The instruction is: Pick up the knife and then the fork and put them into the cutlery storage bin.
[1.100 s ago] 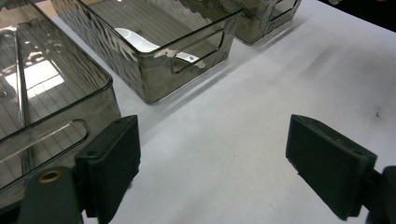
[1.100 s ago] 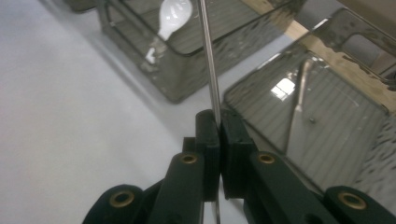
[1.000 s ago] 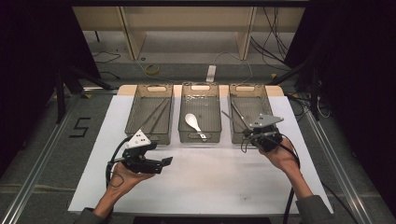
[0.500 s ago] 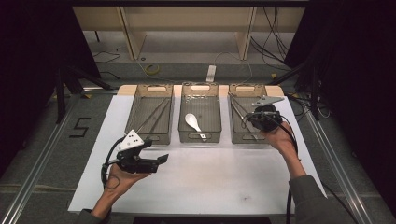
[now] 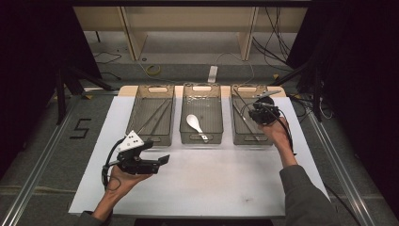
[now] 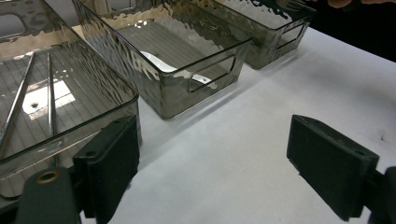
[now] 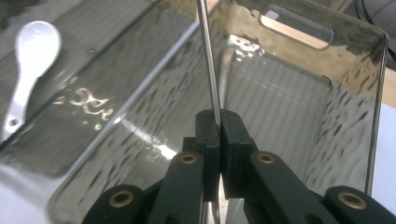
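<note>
Three clear grey bins stand in a row on the white mat. My right gripper (image 5: 258, 115) hangs over the right bin (image 5: 251, 141), shut on a thin metal utensil (image 7: 209, 60) that I see edge-on; it rises straight out of the closed jaws of the right gripper (image 7: 219, 116). Which utensil it is I cannot tell. The middle bin (image 5: 201, 139) holds a white spoon (image 5: 194, 123), also seen as the spoon (image 7: 32, 56). Two metal chopsticks (image 5: 155, 117) lie in the left bin (image 5: 151, 136). My left gripper (image 5: 164, 158) rests low in front of the left bin, open, with nothing between the jaws of the left gripper (image 6: 212, 154).
The white mat (image 5: 211, 183) stretches bare between the bins and the front edge. Black cables trail from both grippers. Behind the table stand a wooden shelf frame (image 5: 188, 28) and loose cables on the floor. Metal rails (image 5: 42, 165) run along both sides.
My right gripper has moved away from the person, from the right bin's front end toward its middle, still shut on the utensil. The left gripper has stayed in place.
</note>
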